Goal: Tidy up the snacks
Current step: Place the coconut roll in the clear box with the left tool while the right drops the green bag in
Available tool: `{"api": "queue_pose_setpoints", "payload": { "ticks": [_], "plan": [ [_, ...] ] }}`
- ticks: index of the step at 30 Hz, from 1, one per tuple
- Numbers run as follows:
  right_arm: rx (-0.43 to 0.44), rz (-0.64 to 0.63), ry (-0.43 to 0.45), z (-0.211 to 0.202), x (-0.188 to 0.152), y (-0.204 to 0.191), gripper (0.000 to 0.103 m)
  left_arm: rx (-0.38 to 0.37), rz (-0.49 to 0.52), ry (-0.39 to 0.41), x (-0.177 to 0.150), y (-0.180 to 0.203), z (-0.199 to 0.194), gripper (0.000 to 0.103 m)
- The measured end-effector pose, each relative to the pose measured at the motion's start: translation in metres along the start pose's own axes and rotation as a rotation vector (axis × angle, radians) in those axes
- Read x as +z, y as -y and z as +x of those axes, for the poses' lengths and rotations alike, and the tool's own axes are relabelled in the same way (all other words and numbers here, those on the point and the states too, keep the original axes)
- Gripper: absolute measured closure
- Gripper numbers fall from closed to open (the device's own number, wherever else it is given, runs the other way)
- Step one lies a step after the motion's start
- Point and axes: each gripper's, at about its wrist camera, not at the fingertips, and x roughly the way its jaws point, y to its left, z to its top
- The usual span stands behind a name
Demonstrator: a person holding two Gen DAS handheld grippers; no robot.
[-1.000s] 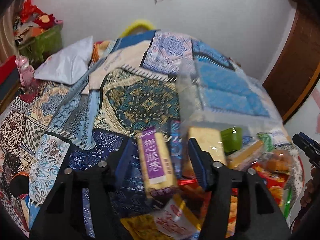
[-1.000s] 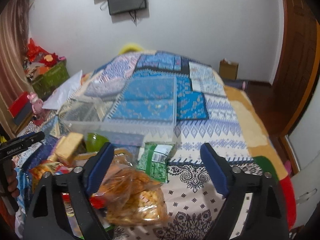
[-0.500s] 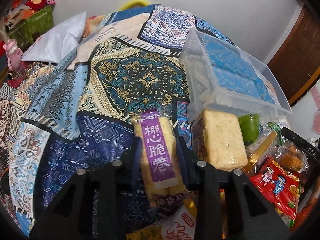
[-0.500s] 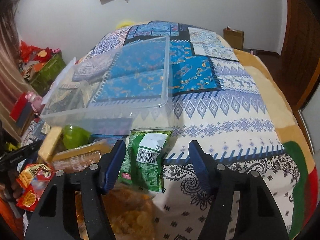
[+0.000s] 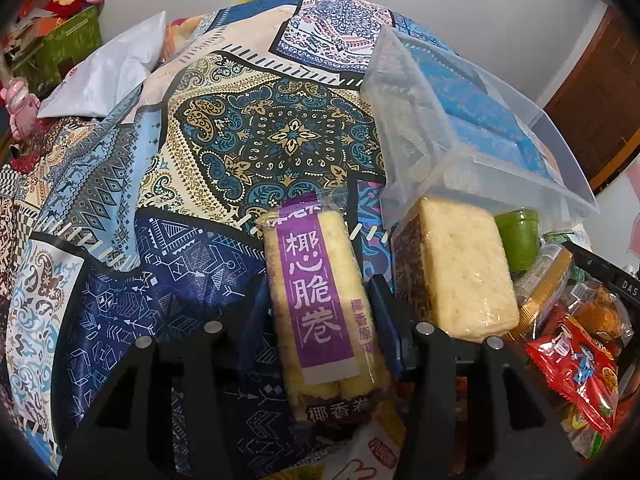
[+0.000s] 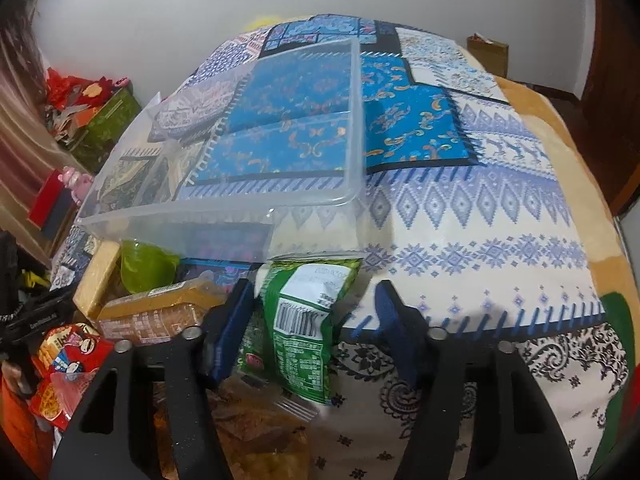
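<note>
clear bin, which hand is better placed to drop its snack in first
Right, probably: its gripper straddles the green packet, which touches the clear bin; jaws closing. The left gripper's jaws are opening.

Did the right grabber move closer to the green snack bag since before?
Yes. The right gripper came down toward the clear bin; its closing jaws now straddle the green snack bag, which earlier lay ahead of them.
</note>
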Motion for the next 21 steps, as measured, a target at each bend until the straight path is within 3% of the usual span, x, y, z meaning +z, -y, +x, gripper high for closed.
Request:
{"api": "queue_pose_setpoints", "payload": {
  "ticks": [1,5,14,21],
  "plan": [
    [0.020,-0.005,-0.007,0.001,0.000,-0.001,0.064,-0.001,0.001,0.000,-0.001,0.000,0.000,0.054],
    [0.029,-0.014,-0.006,0.002,0.000,-0.005,0.072,0.008,0.012,0.012,-0.004,0.004,-0.010,0.057],
    [-0.029,-0.052,0.088,-0.029,-0.005,-0.016,0.075,0.025,0.032,0.135,0.003,0.010,-0.063,0.057],
    [-0.018,-0.044,0.188,-0.064,0.001,-0.017,0.075,-0.001,0.056,0.232,0.018,0.030,-0.100,0.057]
  ]
}}
